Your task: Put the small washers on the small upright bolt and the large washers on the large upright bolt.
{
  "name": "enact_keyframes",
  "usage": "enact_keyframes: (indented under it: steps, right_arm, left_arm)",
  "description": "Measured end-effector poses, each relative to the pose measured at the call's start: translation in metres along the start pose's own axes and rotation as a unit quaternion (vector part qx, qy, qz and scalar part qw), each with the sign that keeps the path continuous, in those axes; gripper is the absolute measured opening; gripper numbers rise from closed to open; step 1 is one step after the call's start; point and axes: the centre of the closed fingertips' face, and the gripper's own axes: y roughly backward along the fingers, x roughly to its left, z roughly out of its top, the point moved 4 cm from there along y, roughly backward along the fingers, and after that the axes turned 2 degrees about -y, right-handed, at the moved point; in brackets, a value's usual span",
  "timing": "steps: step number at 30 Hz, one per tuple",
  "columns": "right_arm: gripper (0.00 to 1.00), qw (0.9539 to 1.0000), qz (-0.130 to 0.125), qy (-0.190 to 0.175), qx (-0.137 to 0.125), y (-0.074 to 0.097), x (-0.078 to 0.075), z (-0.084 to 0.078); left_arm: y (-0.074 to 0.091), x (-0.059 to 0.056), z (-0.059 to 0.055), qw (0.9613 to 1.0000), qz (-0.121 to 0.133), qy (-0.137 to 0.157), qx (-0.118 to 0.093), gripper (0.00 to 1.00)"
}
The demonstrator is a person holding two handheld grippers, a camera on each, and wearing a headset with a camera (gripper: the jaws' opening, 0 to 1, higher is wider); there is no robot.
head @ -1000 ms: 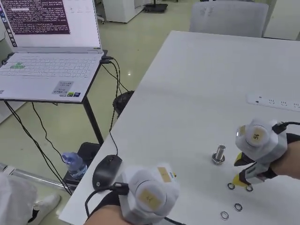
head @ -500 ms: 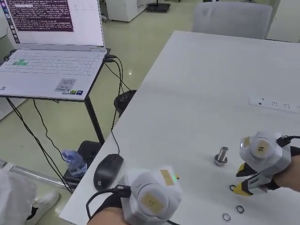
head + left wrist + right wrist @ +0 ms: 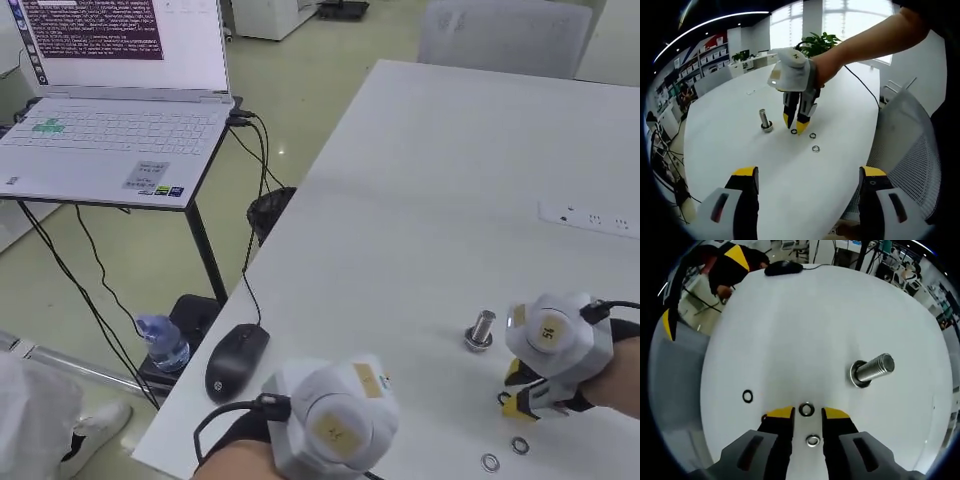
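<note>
A wide white tabletop (image 3: 420, 200) carries the work. Toward its near right side stands one short, silver, threaded steel bolt (image 3: 871, 369), upright on its head. I cannot tell whether it is the small or the large bolt.

Just beside the bolt, the right gripper (image 3: 807, 412), a white handheld tool with black jaws and yellow tips, points down at the tabletop. Its jaws stand a little apart and straddle a small silver metal washer (image 3: 801, 409) lying flat between the tips. The tips have not closed on it, so this gripper holds nothing. A second washer (image 3: 809, 441) lies further back between the same jaws, and a third washer (image 3: 744, 396) lies loose off to one side.

The left gripper (image 3: 809, 172), of the same make, hangs by the near edge of the tabletop, well apart from the bolt. Its jaws are spread wide with nothing between them.

A black computer mouse (image 3: 237, 360) sits near the front edge and a white power strip (image 3: 590, 217) lies further back. Beside the table, an open silver laptop (image 3: 105, 140) rests on a stand.

The task looks barely begun. The bolt's shaft is bare, though a ring at its foot could be its head or a washer. The washers in view lie on the tabletop. By my reading, the step in hand is picking up the first washer, and every placement is left to do.
</note>
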Motion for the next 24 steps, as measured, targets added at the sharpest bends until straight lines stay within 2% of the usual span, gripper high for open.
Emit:
enact_keyframes:
  steps: [7,16,24]
  right_arm:
    - [0.17,0.9999,0.000,0.008,0.011,0.0000,-0.0013,-0.0007]
    - [0.17,0.9999,-0.003,-0.004,0.015,-0.0002,-0.0022,-0.0004]
    - [0.15,0.9998,-0.004,0.014,0.017,-0.0007,-0.0014,0.0006]
  left_arm:
    - [-0.0012,0.0005,0.0003,1.0000,-0.002,0.000,-0.001,0.81]
    - [-0.0014,0.0003,0.0001,1.0000,-0.002,0.002,-0.002,0.80]
    - [-0.0029,0.0001,-0.0015,1.0000,-0.005,0.004,0.000,0.79]
